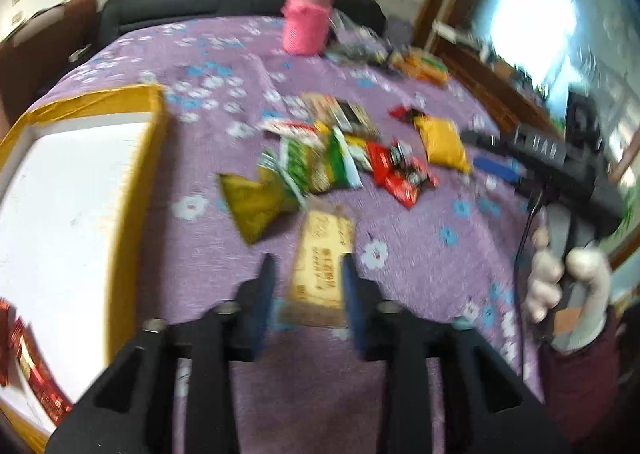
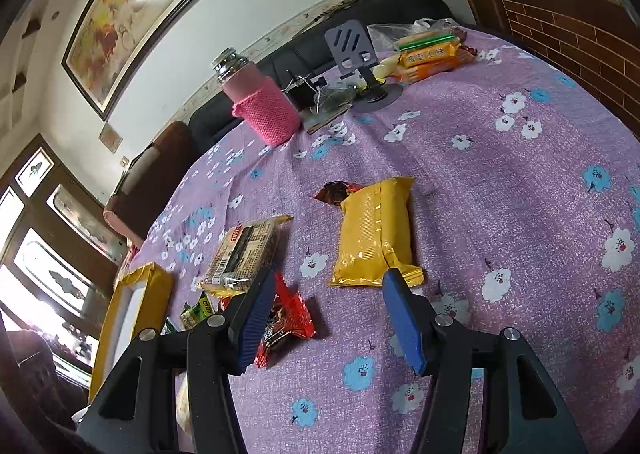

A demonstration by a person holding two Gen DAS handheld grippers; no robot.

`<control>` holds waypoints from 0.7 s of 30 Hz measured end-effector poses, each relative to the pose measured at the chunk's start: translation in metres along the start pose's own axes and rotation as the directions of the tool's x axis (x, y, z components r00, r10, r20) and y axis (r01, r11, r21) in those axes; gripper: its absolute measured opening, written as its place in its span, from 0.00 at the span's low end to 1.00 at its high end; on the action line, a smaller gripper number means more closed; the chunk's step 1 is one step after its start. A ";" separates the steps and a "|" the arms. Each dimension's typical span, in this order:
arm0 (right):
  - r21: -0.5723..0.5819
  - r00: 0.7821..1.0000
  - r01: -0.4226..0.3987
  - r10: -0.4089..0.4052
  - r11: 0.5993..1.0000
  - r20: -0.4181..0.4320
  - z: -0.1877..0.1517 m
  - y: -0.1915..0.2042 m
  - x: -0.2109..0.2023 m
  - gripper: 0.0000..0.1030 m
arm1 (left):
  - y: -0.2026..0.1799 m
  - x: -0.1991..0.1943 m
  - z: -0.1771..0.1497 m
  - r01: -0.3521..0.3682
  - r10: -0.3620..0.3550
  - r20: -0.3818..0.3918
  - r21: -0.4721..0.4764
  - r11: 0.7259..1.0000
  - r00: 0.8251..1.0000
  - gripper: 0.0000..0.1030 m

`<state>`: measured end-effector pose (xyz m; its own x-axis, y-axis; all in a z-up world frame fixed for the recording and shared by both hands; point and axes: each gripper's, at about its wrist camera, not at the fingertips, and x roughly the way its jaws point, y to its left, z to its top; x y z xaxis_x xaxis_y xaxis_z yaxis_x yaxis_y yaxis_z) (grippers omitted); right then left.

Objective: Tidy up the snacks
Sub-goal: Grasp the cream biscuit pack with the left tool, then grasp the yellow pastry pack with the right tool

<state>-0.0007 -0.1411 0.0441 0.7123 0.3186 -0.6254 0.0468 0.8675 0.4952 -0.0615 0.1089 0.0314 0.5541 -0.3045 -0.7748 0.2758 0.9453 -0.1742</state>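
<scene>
A tan rectangular snack packet (image 1: 320, 270) is clamped between the left gripper (image 1: 308, 266) fingers, just above the purple flowered cloth (image 1: 420, 254). The right gripper (image 2: 328, 294) is spread wide, nothing held; just ahead a glossy yellow snack bag (image 2: 374, 234) is seen, flat on the cloth.
</scene>
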 end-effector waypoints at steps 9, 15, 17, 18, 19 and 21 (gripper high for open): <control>0.005 0.997 -0.047 0.047 0.999 -0.058 -0.003 -0.002 0.013 0.57 | -0.031 0.032 0.002 -0.090 0.096 -0.036 0.159 0.983 0.995 0.30; 0.002 0.990 -0.077 0.076 0.997 -0.115 -0.009 0.001 0.023 0.57 | -0.006 0.014 -0.001 -0.040 0.041 -0.026 0.038 0.999 0.999 0.30; 0.029 0.996 -0.064 0.066 0.997 -0.065 -0.005 -0.006 0.011 0.57 | 0.000 0.001 -0.003 -0.027 0.027 -0.004 0.013 1.000 1.000 0.30; 0.051 0.999 -0.046 0.047 0.998 -0.010 -0.002 -0.012 0.000 0.57 | 0.003 -0.009 -0.005 -0.018 0.018 0.009 -0.002 1.000 1.000 0.30; 0.067 1.000 -0.026 0.025 0.997 0.019 0.000 -0.016 -0.007 0.57 | 0.006 -0.015 -0.006 -0.011 0.011 0.017 -0.009 1.000 1.000 0.30; 0.095 0.999 0.033 -0.034 0.995 0.017 0.006 -0.020 -0.010 0.58 | 0.013 -0.030 -0.009 -0.003 0.004 0.042 -0.022 1.000 0.999 0.30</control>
<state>-0.0044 -0.1640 0.0435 0.7224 0.2818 -0.6314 0.1361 0.8373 0.5295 -0.0815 0.1310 0.0473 0.5876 -0.3053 -0.7494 0.2569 0.9486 -0.1850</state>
